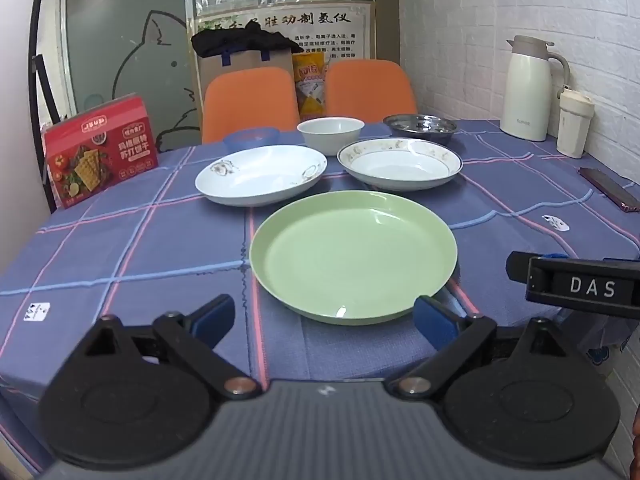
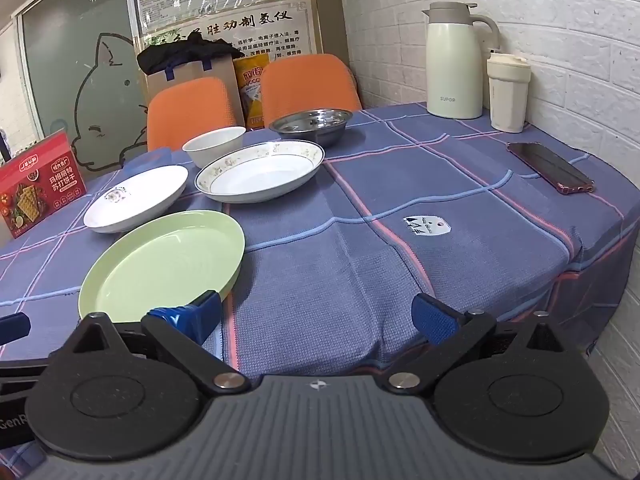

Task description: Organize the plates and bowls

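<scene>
both tools (image 1: 323, 320) (image 2: 318, 318) gape apart at the table edge, green plate (image 1: 352, 256) nearest, bare cloth (image 2: 360, 264) rightward.

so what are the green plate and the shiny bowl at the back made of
Green plate: probably plastic or melamine, given its flat uniform colour and soft, satiny highlights; glazed ceramic is possible. Shiny bowl: metal, likely stainless steel, given its grey mirror-like reflections and thin rim.

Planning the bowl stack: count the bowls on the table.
3: a blue bowl far left, a white bowl behind the plates, a steel bowl far right. None looks hidden.
</scene>
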The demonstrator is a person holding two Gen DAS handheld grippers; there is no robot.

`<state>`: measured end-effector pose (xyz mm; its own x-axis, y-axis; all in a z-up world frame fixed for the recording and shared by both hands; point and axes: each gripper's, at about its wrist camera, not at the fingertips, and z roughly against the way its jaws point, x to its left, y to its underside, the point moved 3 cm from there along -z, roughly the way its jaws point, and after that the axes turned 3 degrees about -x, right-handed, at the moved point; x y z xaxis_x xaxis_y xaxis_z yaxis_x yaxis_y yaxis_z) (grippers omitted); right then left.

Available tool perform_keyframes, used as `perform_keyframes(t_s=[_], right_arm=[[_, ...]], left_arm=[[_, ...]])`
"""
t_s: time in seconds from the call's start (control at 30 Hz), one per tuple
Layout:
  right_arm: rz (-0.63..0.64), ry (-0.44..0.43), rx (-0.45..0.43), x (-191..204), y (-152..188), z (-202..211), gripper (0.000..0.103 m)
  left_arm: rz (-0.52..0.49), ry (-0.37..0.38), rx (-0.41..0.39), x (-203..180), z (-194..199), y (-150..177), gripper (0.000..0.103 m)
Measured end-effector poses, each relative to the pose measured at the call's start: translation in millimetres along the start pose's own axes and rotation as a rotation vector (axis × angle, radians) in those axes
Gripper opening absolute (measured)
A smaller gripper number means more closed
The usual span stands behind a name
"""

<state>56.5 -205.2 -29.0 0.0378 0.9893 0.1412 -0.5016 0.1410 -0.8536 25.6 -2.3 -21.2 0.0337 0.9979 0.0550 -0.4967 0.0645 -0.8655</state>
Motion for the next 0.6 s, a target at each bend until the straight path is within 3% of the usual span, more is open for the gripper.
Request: perform_keyframes(t_s=[0.6], right_arm=[[0.015,0.002,0.004,12.7,1.3,1.9,0.090]], left_arm=[[0.005,0.005,0.015,0.6,-1.3,-0.4,0.095]])
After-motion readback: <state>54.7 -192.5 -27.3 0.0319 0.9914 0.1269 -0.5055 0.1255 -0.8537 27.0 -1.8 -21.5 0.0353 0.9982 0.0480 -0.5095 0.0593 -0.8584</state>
